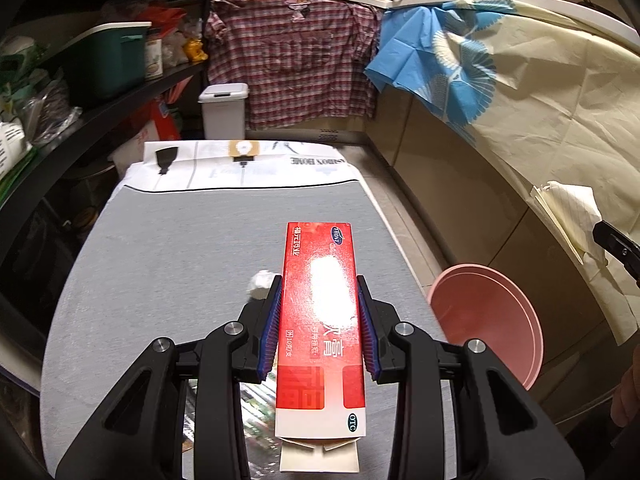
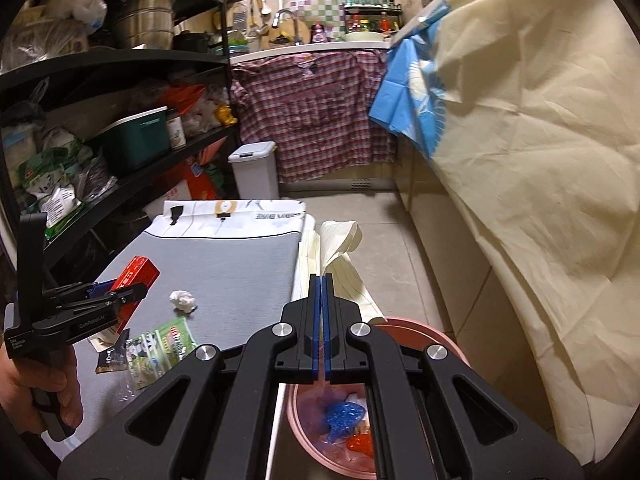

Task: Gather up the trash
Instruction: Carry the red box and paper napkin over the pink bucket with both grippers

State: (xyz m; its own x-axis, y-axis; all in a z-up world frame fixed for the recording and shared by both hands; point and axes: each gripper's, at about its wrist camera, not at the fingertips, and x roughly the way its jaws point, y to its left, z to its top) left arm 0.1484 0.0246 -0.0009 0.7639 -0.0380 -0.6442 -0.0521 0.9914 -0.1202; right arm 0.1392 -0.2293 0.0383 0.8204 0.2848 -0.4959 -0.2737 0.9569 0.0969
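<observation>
My left gripper (image 1: pixel 319 288) is shut on a long red medicine box (image 1: pixel 320 316) and holds it above the grey table (image 1: pixel 180 248); it also shows in the right wrist view (image 2: pixel 134 276). My right gripper (image 2: pixel 322 278) is shut on a sheet of cream lined paper (image 2: pixel 340 248), held above the pink bin (image 2: pixel 416 332) beside the table's right edge. The paper also shows in the left wrist view (image 1: pixel 568 208). The bin (image 1: pixel 486 320) holds blue and red scraps. A crumpled white tissue (image 2: pixel 183 300) and a green snack wrapper (image 2: pixel 160 344) lie on the table.
Black shelves (image 2: pixel 120 120) with bags and a green box stand on the left. A white lidded bin (image 2: pixel 256 174) stands beyond the table's far end. A cream cloth (image 2: pixel 520 160) covers the counter on the right. A plaid shirt (image 2: pixel 312 108) hangs at the back.
</observation>
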